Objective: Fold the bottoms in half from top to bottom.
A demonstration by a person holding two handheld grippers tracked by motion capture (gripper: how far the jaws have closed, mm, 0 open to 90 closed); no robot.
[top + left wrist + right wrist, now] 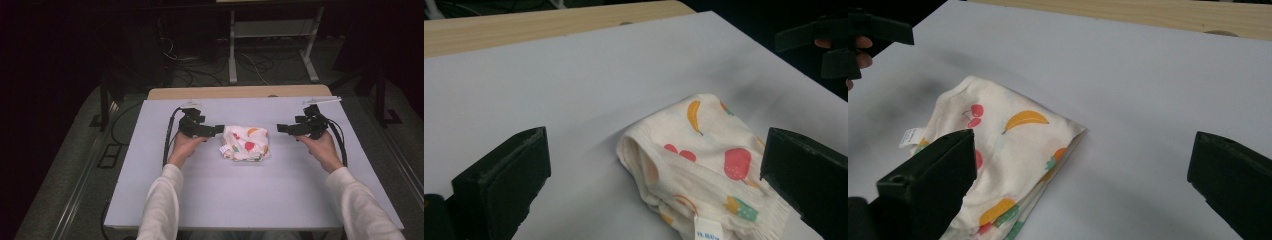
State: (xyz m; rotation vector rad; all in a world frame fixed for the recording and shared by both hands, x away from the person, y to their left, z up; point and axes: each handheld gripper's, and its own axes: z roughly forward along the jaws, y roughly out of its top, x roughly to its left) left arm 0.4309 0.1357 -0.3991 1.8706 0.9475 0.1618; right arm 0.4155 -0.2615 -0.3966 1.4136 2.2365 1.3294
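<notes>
Tongs [220, 129] [281, 128] flanking folded cloth [245, 143]

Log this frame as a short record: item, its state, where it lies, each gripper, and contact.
item: folded cloth with fruit print
state: folded into a small bundle, white tag showing
place: flat on the white table, near the middle
left gripper: jaws open, beside the cloth
right gripper: jaws open, apart from the cloth
contact: nothing held

Folded fruit-print cloth [704, 160] between open claw [656, 175]
</notes>
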